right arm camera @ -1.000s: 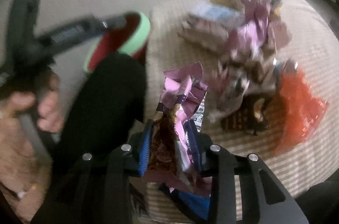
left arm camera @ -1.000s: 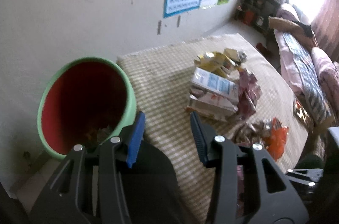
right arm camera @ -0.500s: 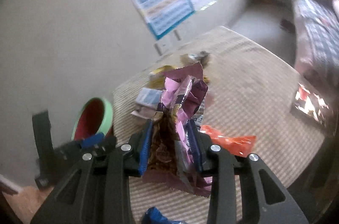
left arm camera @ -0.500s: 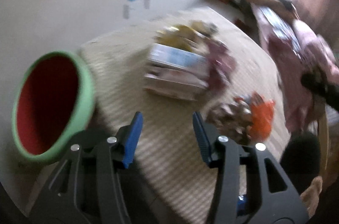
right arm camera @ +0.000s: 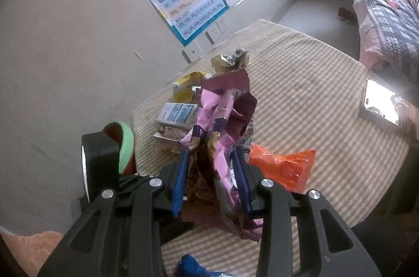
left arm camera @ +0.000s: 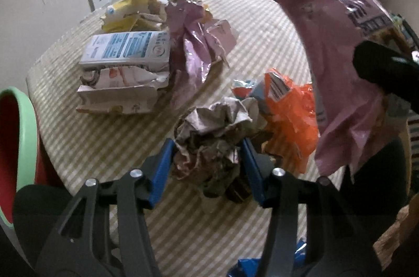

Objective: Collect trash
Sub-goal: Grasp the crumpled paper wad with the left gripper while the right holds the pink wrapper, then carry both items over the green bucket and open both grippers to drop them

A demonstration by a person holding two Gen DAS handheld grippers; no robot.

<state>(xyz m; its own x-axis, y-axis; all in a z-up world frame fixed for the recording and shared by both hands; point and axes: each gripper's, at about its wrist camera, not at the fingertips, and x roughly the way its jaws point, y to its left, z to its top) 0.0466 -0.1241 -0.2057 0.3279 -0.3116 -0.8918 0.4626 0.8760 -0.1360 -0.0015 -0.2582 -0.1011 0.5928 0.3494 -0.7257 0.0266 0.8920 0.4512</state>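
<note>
The left tongs (left arm camera: 207,159) point steeply down at the surface (left arm camera: 104,135), which has a cloth with beige stripes. Between their two blue pads lies a crumpled brown wrapper (left arm camera: 209,143), a grey-brown ball of paper and foil. The pads (left arm camera: 161,169) stand on each side of this ball and very near it; their jaws are closing, but I cannot tell if they already press it. Just beside the ball, on its right, lies an orange plastic bag (left arm camera: 288,114), touching it. Farther off there is a heap of trash: a white and blue carton (left arm camera: 125,49) on top of a torn paper box (left arm camera: 117,91), a purple foil wrapper (left arm camera: 193,49) beside them, and yellow packets (left arm camera: 125,15) behind. The green bin (left arm camera: 21,135) with the red inside stands at the left edge of the surface, well apart from the ball.

The right tongs (right arm camera: 212,180) are clamped on a pink and purple snack bag (right arm camera: 222,120), which stands up between the pads and hangs also below them. They hold it in the air above the surface, and in the left camera the same bag (left arm camera: 335,46) hangs at the right of the heap. From the right camera the bin (right arm camera: 125,143) is to the left, partly behind the black body of the left tool (right arm camera: 99,167). A bed (right arm camera: 387,4) with a checked cover is at the far right.
</note>
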